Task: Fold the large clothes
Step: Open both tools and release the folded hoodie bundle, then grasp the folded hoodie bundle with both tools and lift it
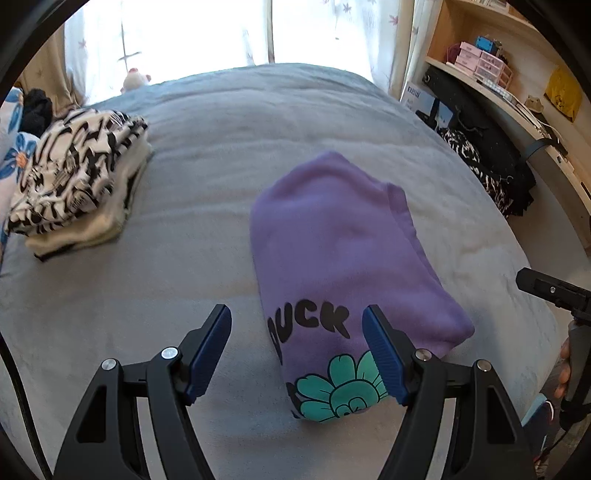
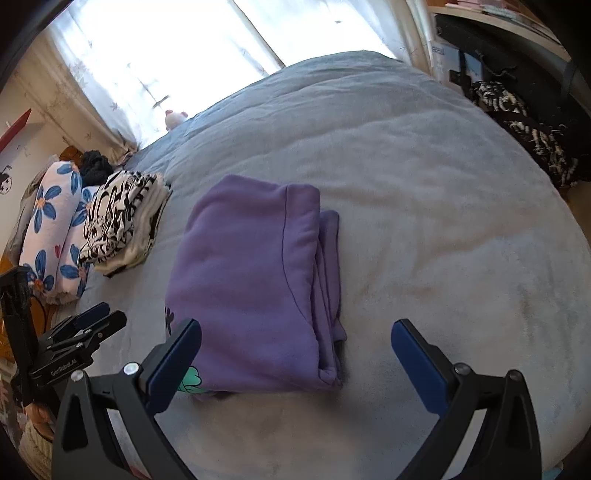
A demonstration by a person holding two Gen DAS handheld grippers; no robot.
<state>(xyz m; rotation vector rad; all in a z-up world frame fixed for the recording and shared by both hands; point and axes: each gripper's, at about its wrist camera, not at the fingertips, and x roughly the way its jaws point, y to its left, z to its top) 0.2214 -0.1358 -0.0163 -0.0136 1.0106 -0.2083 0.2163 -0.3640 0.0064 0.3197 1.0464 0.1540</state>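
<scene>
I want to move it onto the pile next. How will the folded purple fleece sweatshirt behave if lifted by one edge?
The folded purple fleece sweatshirt would probably flop and unfold, since its loose layers show stacked at the side. The thick, soft fabric looks bulky but likely light. On the grey blanket it would probably drag rather than slide.

light: daylight, blown-out window | shadows: soft | focus: sharp | edges: fisheye bend, dark vignette
</scene>
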